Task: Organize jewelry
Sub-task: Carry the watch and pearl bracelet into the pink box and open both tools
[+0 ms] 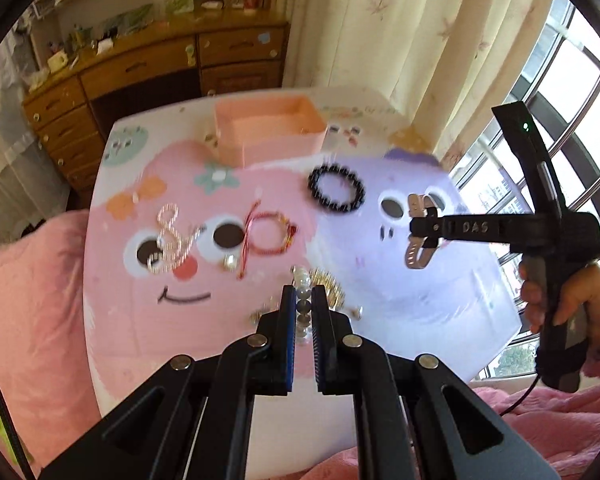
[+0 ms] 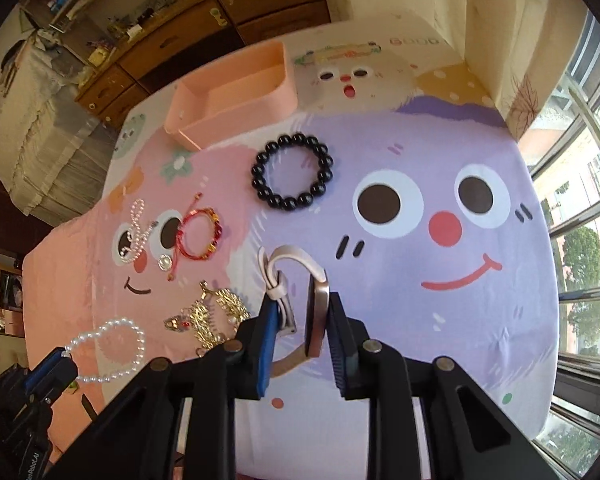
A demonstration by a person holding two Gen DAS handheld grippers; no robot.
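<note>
My left gripper (image 1: 303,292) is shut on a white pearl bracelet (image 1: 302,280), held above the table. In the right wrist view that pearl bracelet (image 2: 112,350) hangs as a loop from the left gripper (image 2: 60,356). My right gripper (image 2: 302,300) is shut on a watch (image 2: 318,312) with a pale pink strap, lifted off the cloth. The left wrist view shows the right gripper (image 1: 416,228) and the watch (image 1: 418,254) from the side. A pink open box (image 2: 228,96) stands at the far side of the table.
On the cartoon tablecloth (image 2: 440,152) lie a black bead bracelet (image 2: 292,176), a red string bracelet (image 2: 198,236), a thin pearl chain (image 2: 134,232) and a pile of gold jewelry (image 2: 216,312). A wooden desk (image 1: 160,60) stands behind, with curtains and a window to the right.
</note>
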